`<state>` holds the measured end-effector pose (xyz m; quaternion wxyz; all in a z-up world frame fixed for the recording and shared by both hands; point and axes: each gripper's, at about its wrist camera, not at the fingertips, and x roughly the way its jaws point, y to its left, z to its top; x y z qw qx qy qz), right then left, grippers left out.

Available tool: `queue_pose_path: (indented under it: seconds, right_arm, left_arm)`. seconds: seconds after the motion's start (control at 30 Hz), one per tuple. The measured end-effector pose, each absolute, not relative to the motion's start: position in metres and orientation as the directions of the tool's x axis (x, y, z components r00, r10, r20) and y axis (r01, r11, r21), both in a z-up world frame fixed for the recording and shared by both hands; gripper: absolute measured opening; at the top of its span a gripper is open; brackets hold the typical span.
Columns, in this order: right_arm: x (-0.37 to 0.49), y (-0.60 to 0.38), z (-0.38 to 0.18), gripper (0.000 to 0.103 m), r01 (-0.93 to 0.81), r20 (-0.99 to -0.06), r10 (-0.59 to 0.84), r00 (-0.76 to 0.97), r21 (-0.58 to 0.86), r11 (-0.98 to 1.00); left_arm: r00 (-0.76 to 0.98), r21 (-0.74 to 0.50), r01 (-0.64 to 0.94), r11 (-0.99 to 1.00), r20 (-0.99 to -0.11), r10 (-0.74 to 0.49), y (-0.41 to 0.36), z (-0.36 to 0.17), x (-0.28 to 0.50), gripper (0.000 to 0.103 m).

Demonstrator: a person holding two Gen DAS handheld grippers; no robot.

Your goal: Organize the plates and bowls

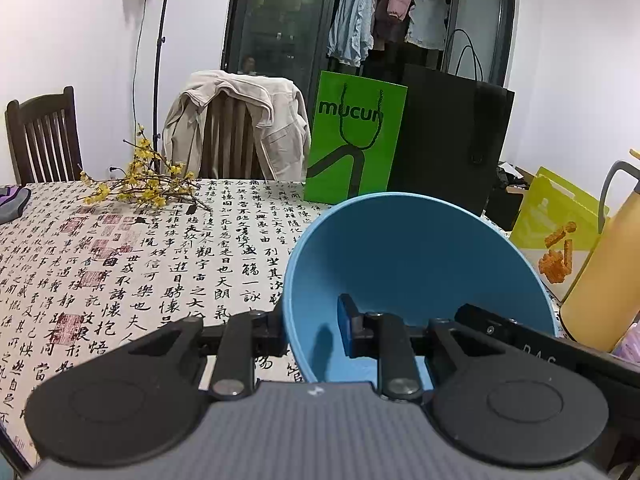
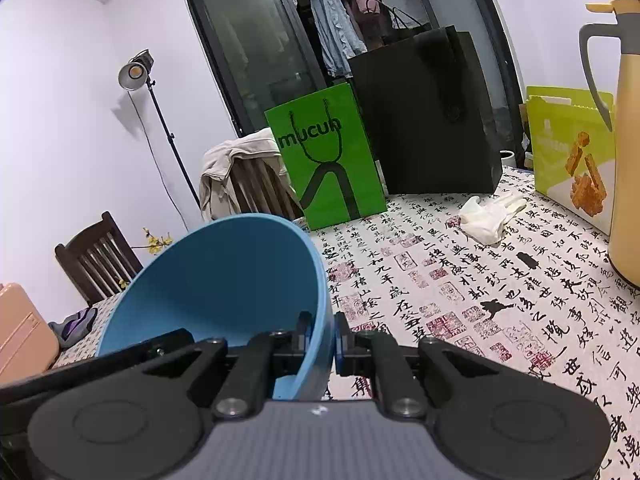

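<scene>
Carrying step. The blue bowl (image 1: 416,264) hangs tilted above the counter (image 1: 120,264), near the green bag (image 1: 354,140). The left gripper (image 1: 312,330) clamps its left rim; the right gripper (image 2: 322,334) clamps the opposite rim. No plates or stack are visible. The next move probably calls for level, matched travel of both grippers to a resting place.

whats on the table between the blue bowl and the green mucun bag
Nothing: in the right wrist view only bare calligraphy tablecloth runs from the blue bowl to the green bag. The left wrist view shows the same gap.
</scene>
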<state>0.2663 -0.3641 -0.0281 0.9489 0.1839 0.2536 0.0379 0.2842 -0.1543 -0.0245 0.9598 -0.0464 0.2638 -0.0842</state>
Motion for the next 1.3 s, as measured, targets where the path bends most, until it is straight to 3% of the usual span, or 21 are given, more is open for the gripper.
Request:
queue_pose_path:
  seconds: [1.3]
  right_arm:
    - [0.236,-0.333,-0.030,0.011,-0.089,-0.443,0.264,0.857,0.377,0.922]
  left_arm:
    - [0.856,-0.204,0.083,0.975,-0.487,-0.175,-0.105,-0.028,0.243,0.024]
